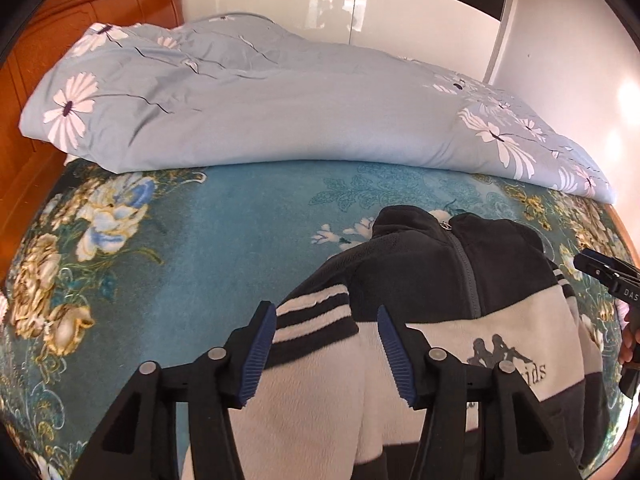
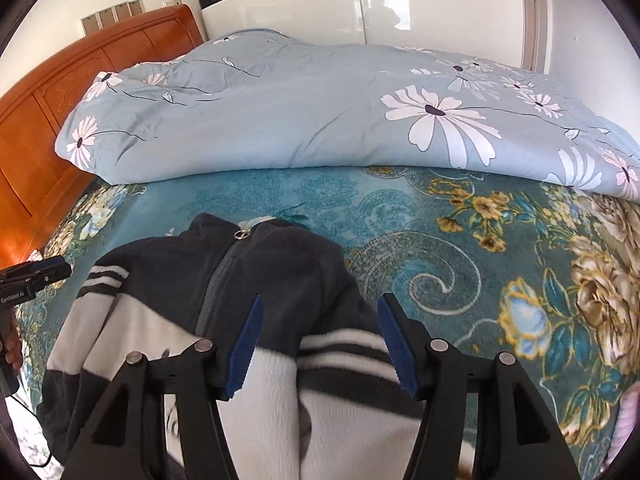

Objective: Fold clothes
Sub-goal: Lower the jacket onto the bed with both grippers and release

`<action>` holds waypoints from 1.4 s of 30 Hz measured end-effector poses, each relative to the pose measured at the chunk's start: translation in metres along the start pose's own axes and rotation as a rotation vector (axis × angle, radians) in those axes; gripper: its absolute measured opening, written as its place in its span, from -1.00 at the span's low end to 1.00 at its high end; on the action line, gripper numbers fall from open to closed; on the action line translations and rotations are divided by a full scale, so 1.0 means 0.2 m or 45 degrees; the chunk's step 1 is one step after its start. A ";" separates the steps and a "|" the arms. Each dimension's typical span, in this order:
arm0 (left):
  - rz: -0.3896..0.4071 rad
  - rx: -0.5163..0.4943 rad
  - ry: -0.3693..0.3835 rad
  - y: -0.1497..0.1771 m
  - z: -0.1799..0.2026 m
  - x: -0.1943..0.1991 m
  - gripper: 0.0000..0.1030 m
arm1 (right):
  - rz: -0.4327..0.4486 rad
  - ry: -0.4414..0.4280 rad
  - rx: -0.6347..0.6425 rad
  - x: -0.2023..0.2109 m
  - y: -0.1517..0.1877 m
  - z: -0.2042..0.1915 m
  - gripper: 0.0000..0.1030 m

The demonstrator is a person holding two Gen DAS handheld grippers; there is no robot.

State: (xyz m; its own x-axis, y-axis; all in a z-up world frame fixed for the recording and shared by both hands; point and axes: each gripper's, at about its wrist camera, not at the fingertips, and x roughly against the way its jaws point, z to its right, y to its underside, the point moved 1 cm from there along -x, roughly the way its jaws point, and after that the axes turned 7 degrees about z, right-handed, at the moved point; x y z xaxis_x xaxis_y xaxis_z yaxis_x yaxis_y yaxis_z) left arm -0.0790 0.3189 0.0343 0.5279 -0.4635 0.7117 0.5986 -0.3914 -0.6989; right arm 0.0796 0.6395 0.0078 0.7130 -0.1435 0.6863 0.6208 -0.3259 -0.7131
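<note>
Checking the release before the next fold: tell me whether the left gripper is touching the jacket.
Cannot tell. In the left wrist view the left gripper stands open over the jacket's folded sleeve, pads clear of it sideways; whether the fingertips rest on the fleece is unclear.

1. The fleece jacket [image 1: 440, 280] is black above and off-white below, with black-and-white striped sleeves, a grey zip and a grey printed logo.
2. The bed cover [image 1: 224, 216] is teal, with cream, gold and blue flowers toward 9 o'clock.
3. The quilt [image 2: 304, 120], at 12 o'clock, is pale blue with white daisies.
4. The headboard [image 2: 52, 128] is orange-brown wood.
5. The gripper pads [image 1: 260, 352] are blue on black fingers.
</note>
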 end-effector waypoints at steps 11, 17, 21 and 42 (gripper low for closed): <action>0.221 0.147 -0.065 0.55 -0.01 0.51 0.36 | -0.099 -0.001 -0.338 0.48 0.82 0.32 0.24; 0.221 0.254 0.021 0.68 0.04 0.59 0.36 | -0.109 -0.037 -0.477 0.47 0.96 0.34 0.24; 0.229 0.246 0.033 0.69 0.08 0.62 0.36 | -0.075 -0.031 -0.483 0.48 0.93 0.30 -0.11; 0.179 0.413 -0.118 0.79 -0.27 0.60 0.36 | 0.051 0.653 -0.182 0.70 0.43 0.68 -0.87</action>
State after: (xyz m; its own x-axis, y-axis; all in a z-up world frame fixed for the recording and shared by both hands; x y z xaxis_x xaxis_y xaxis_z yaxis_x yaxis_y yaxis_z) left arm 0.0470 0.1588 0.0051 0.6622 -0.4146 0.6242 0.6686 -0.0494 -0.7420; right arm 0.2776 0.7176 0.0239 0.4620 -0.5850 0.6666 0.5204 -0.4299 -0.7378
